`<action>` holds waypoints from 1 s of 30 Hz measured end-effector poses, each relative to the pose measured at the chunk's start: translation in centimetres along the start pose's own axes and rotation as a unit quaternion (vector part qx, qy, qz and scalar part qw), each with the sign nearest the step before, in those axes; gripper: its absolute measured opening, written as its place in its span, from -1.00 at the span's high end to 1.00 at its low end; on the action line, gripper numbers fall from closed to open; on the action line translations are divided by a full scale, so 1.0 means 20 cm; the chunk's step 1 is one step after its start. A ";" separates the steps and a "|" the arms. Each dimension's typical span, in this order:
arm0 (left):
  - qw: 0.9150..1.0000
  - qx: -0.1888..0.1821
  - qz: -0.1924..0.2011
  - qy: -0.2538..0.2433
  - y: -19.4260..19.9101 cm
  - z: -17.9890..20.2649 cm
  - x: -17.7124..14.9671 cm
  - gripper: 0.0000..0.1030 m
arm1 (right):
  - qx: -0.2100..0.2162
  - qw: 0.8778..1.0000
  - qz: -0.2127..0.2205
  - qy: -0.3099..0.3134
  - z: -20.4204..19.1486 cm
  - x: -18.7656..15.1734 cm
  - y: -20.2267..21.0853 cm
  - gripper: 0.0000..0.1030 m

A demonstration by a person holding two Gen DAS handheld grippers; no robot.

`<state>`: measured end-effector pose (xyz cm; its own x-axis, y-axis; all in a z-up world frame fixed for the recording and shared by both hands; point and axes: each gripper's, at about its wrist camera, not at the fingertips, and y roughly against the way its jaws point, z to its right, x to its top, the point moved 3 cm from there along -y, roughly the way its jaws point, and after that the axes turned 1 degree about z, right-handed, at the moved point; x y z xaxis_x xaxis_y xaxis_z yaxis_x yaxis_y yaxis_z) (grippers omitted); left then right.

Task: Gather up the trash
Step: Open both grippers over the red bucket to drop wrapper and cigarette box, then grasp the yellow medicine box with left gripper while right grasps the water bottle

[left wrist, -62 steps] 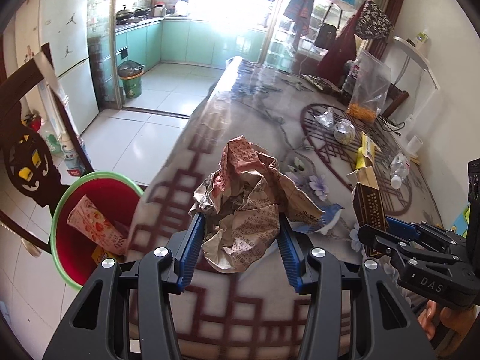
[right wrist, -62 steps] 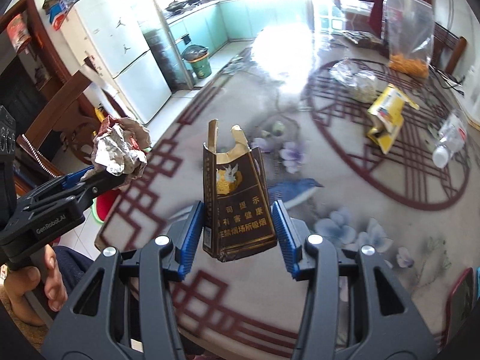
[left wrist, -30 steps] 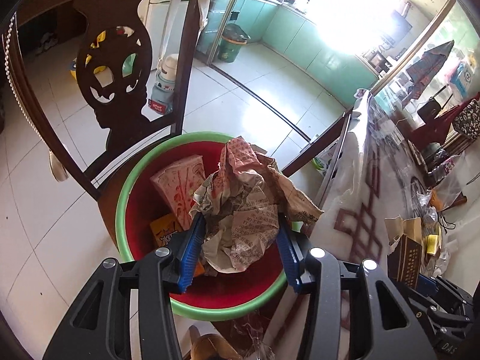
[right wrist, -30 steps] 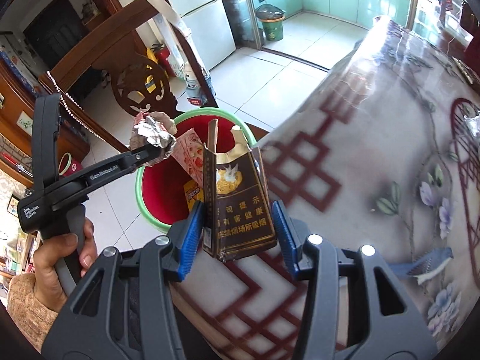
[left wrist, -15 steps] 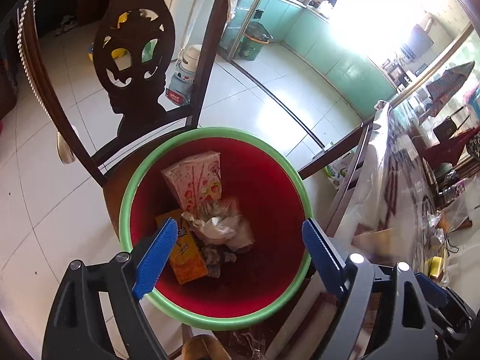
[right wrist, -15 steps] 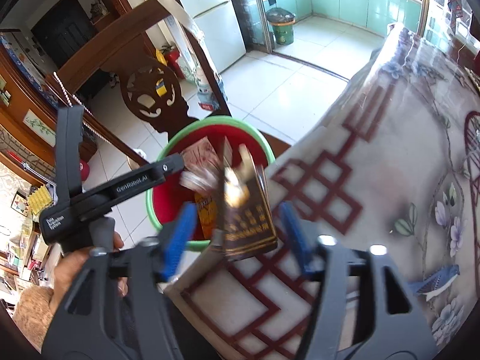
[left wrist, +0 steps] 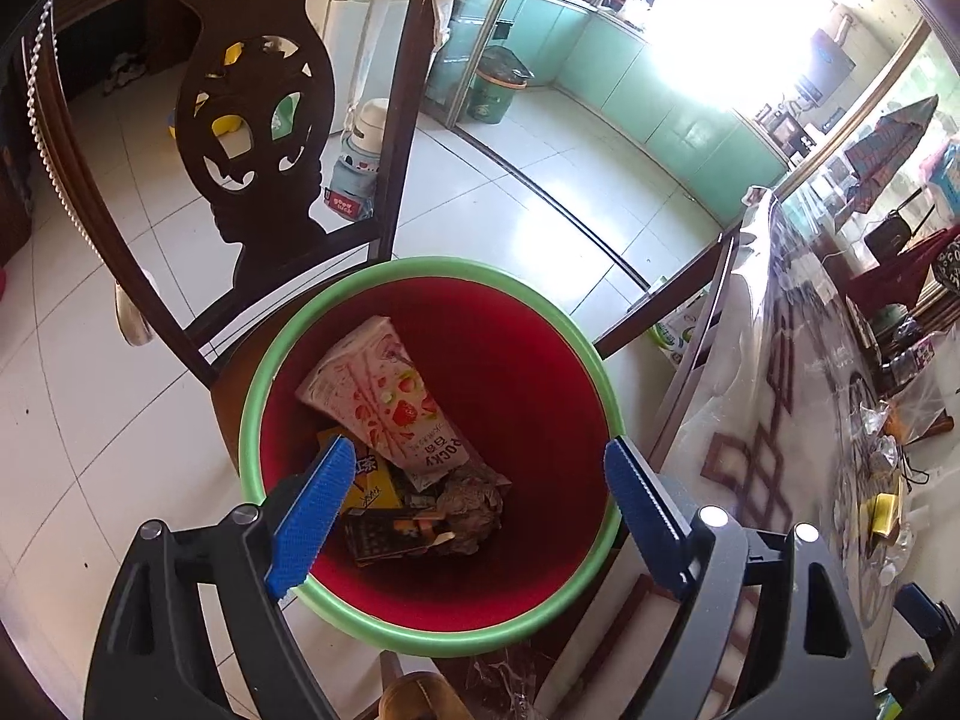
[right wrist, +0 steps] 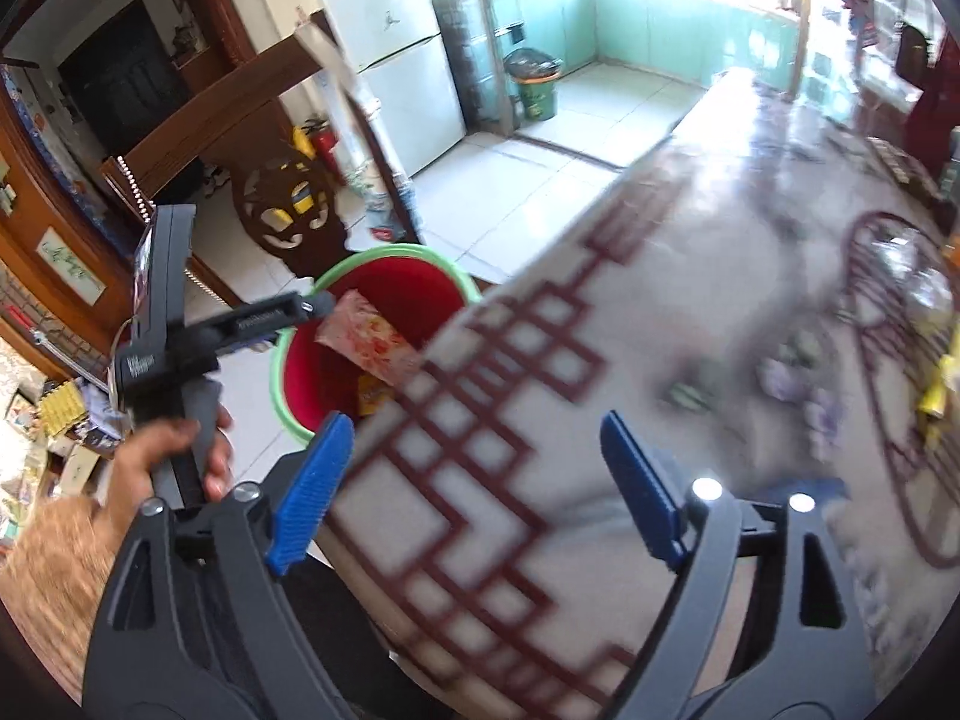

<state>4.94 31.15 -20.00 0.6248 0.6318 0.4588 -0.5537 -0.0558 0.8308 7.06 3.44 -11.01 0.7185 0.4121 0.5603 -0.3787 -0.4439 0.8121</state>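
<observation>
The round red plastic bin with a green rim stood on the white tiled floor, just beside the edge of the table covered in a pale cloth with a dark red lattice pattern. A dark carved wooden chair stood right behind the bin.

The left gripper hung directly above the bin's mouth, its blue-padded jaws spread wide with nothing between them. Inside the bin lay a pink strawberry-print snack box, leaning against the far-left wall; a yellow packet sat under its lower end. Beside these, toward the near side of the bin's floor, lay the crumpled ball of printed paper and, touching it, the dark brown flattened cigarette carton.

The right gripper was over the table's corner nearest the bin, its jaws released and just opened wide, holding nothing; this view was blurred. From there the bin showed beyond the table's edge, with a person's hand gripping the left tool's handle next to it.
</observation>
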 end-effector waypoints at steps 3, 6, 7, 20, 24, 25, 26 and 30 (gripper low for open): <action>1.000 0.006 0.002 -0.010 0.01 0.02 0.00 -0.58 | -0.035 0.999 0.022 -0.012 0.14 -0.07 0.14 -0.78; 1.000 0.014 0.003 -0.027 0.01 0.05 -0.01 -0.58 | -0.065 0.996 0.039 -0.043 0.32 -0.15 0.26 -0.85; 0.999 0.017 0.004 -0.034 0.02 0.06 -0.01 -0.58 | -0.081 0.994 0.044 -0.056 0.40 -0.18 0.29 -0.90; 0.989 0.040 0.041 -0.134 0.07 0.27 -0.09 -0.57 | -0.300 0.901 0.110 -0.293 1.74 -0.41 0.57 -0.91; 0.985 0.022 0.067 -0.158 0.14 0.40 -0.17 -0.56 | -0.301 0.859 0.124 -0.396 2.09 -0.52 0.55 -0.91; 0.984 0.012 0.067 -0.164 0.16 0.44 -0.19 -0.56 | -0.296 0.854 0.126 -0.409 2.14 -0.53 0.54 -0.91; 0.982 -0.002 0.065 -0.176 0.18 0.51 -0.22 -0.56 | -0.288 0.850 0.128 -0.422 2.21 -0.54 0.53 -0.91; 0.968 -0.056 0.068 -0.234 0.24 0.85 -0.30 -0.56 | -0.267 0.850 0.133 -0.434 2.36 -0.50 0.48 -0.91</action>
<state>7.84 13.96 -13.39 0.7086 0.2038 0.6755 -0.6881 -0.0126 0.7255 23.82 -42.48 -16.58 0.6378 -0.4908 0.5936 -0.6400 0.0909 0.7630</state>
